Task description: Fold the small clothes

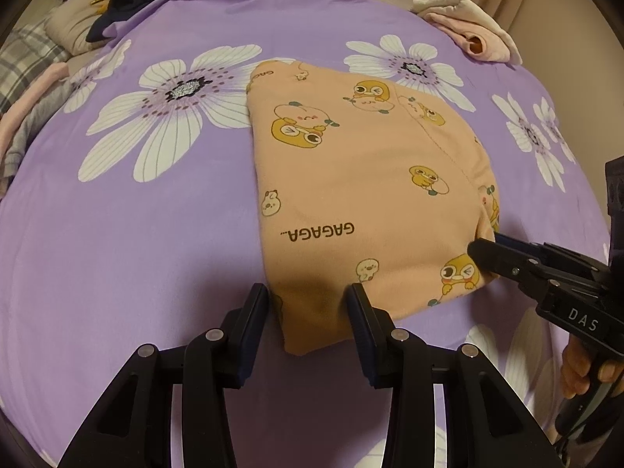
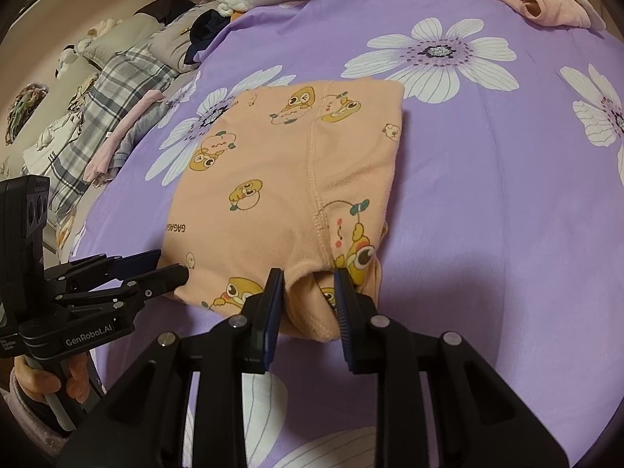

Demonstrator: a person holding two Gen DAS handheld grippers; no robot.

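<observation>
Peach printed garment (image 1: 362,179) lay folded flat on the purple flowered bedsheet (image 1: 117,234) in the left wrist view, its near corner between the parted, unclenched jaws of the left gripper (image 1: 310,312). In the right wrist view, the right gripper (image 2: 308,292) pinched the bunched near hem of the garment (image 2: 280,179); soft, light and limp, it looked best held by 2 near corners.

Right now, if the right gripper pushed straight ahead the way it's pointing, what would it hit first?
The peach garment. The right gripper already has the garment's near edge bunched between its jaws, so going on would likely just shove that fold further across the purple sheet.
</observation>
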